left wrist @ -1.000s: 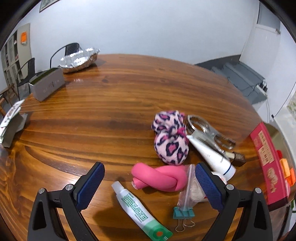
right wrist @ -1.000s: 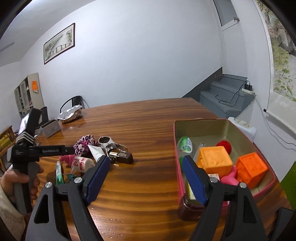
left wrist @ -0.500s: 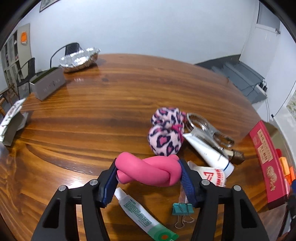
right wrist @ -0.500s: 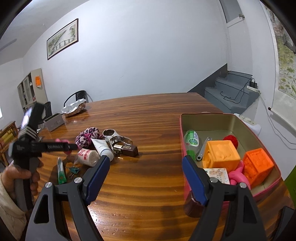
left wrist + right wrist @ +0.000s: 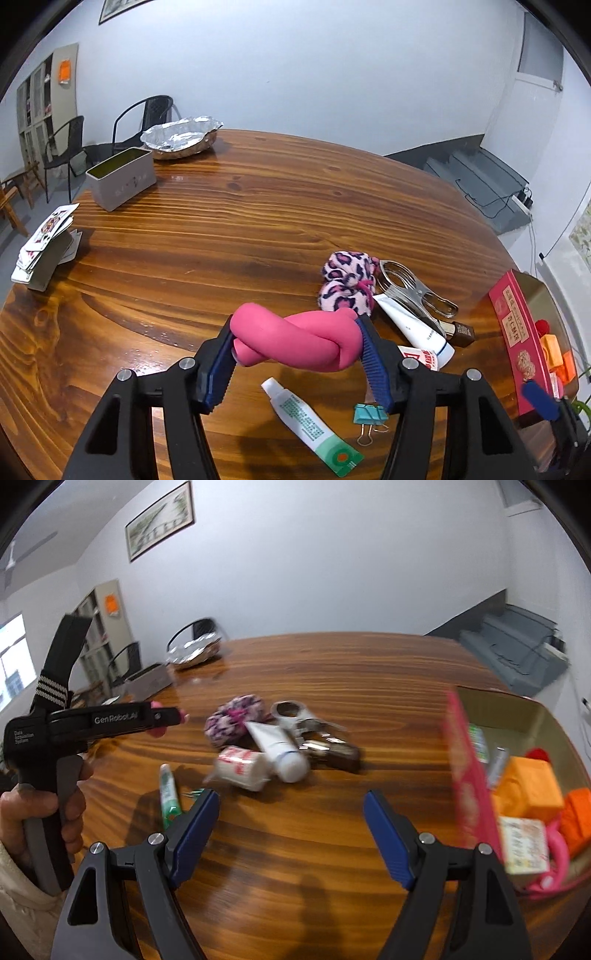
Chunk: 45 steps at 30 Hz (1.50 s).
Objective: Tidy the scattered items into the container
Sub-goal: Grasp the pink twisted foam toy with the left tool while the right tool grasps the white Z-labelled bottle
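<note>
Left gripper [image 5: 295, 354] has just closed its jaws and lifts the pink knotted toy [image 5: 297, 341] clear of the table [image 5: 221, 229]: one more item bound for the container [image 5: 517, 716] at far right. The toy looks soft and rubbery, twisted like a pretzel. Right gripper [image 5: 290, 827] swings toward the pile, jaws apart, empty.

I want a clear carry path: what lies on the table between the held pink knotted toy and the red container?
In the left wrist view, the leopard scrunchie, metal clip, white tube and small brown item lie between pink knotted toy and container.
</note>
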Each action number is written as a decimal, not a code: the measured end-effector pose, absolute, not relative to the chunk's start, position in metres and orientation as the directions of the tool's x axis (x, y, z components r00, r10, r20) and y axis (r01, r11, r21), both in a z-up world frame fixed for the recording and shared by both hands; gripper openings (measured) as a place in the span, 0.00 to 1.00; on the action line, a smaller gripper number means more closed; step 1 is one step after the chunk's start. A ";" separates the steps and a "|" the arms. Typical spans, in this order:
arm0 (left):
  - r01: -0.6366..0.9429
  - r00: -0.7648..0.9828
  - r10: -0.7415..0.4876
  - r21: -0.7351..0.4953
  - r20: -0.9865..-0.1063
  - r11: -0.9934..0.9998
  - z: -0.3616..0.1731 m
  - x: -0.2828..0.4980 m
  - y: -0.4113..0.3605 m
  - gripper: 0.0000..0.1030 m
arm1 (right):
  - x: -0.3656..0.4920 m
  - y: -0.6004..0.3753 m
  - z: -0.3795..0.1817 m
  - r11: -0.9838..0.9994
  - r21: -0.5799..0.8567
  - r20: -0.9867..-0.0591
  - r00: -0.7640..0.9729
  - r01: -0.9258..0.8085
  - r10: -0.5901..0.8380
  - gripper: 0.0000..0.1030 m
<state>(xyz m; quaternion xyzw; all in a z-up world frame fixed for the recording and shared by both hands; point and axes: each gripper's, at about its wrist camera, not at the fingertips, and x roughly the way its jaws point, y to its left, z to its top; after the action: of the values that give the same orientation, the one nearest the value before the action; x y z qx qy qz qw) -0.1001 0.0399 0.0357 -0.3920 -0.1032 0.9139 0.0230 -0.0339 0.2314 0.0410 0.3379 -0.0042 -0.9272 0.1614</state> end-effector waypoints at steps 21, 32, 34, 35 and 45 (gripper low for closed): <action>0.068 -0.707 0.101 -0.209 -0.700 -0.976 0.043 -0.098 0.024 0.61 | -0.107 0.169 0.005 -0.926 0.259 -0.748 -0.550 0.274 -0.372 0.80; 0.057 -0.696 0.106 -0.202 -0.710 -0.978 0.039 -0.100 0.028 0.61 | -0.116 0.175 -0.003 -0.947 0.227 -0.764 -0.562 0.226 -0.317 0.47; 0.055 -0.696 0.105 -0.199 -0.710 -0.978 0.039 -0.099 0.029 0.61 | -0.114 0.177 -0.003 -0.945 0.230 -0.760 -0.564 0.231 -0.323 0.47; 0.054 -0.697 0.105 -0.198 -0.710 -0.979 0.039 -0.099 0.030 0.61 | -0.113 0.177 -0.002 -0.945 0.229 -0.758 -0.567 0.232 -0.323 0.47; 0.034 -0.696 0.110 -0.186 -0.709 -0.982 0.039 -0.098 0.037 0.61 | -0.093 0.186 0.020 -0.947 0.208 -0.702 -0.636 0.246 -0.320 0.46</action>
<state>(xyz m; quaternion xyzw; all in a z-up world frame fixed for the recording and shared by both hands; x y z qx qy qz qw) -0.0976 0.0374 0.0386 -0.3892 -0.0927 0.9162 0.0207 -0.0927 0.1865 0.0202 0.3966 -0.0466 -0.9033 0.1567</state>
